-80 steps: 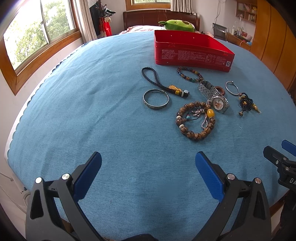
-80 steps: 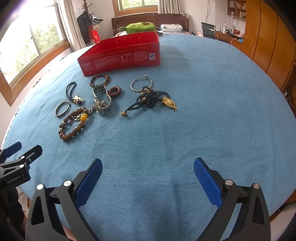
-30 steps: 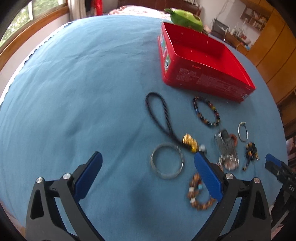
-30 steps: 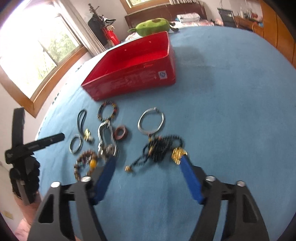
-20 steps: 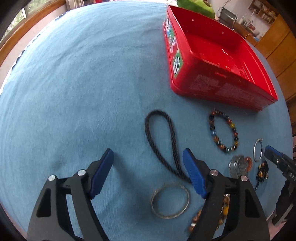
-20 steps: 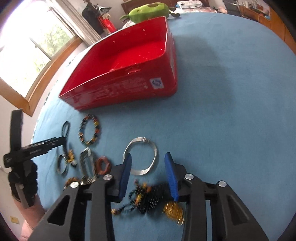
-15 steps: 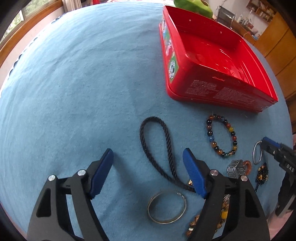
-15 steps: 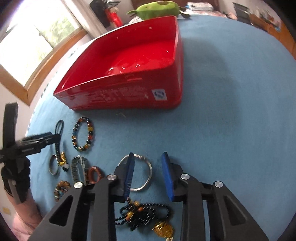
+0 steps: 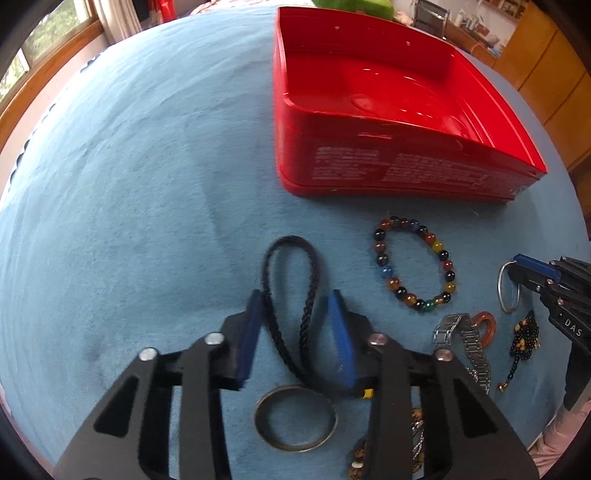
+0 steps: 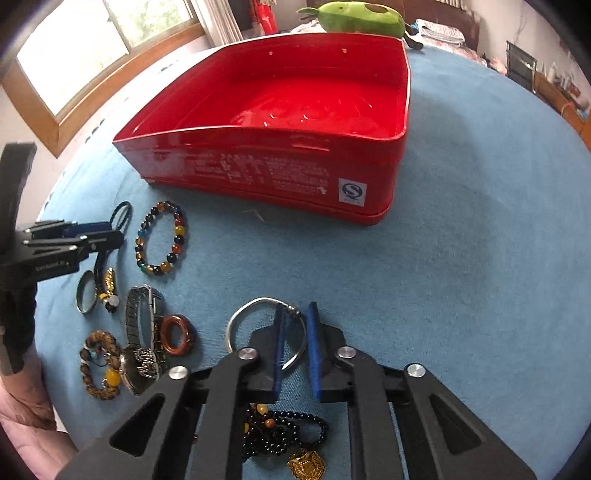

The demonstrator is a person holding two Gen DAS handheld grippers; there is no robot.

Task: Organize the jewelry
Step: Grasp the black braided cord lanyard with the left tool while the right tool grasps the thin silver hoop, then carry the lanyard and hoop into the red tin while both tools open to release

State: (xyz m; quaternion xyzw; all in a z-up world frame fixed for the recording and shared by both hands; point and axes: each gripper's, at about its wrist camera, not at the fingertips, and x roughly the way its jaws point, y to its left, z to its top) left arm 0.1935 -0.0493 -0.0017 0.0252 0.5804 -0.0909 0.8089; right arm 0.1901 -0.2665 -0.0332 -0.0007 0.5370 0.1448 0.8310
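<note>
Blue cloth [image 9: 129,166] covers the whole table, and the biggest thing on it is one red tin tray [image 10: 258,166], open on top with nothing visible inside, plus a green avocado plushie [image 10: 354,16] sitting behind its far edge. Then there are the two grippers. One left gripper [image 9: 295,325] is down at the cloth with its blue fingers [image 9: 340,339] partly closed on either side of the black braided cord loop [image 9: 291,280]; both strands run between them with a gap on each side, so not clamped. One right gripper [image 10: 295,343] has its jaws narrowed around one side of the thin silver bangle [image 10: 236,321], the wire passing between the pads, but I honestly can't tell if they're pinching it or just straddling it. Jewelry count, all lying on the cloth in front of the tray: one multicoloured bead bracelet [image 9: 413,264], one metal-band wristwatch [image 10: 140,332], one brown wooden bead bracelet [image 10: 101,365] touching the watch, one black bead strand with a gold pendant [image 10: 295,443] under the right gripper, one dark metal ring bangle [image 9: 295,417] just below the left gripper, and one small reddish-brown ring [image 10: 177,334] right beside the watch band.
</note>
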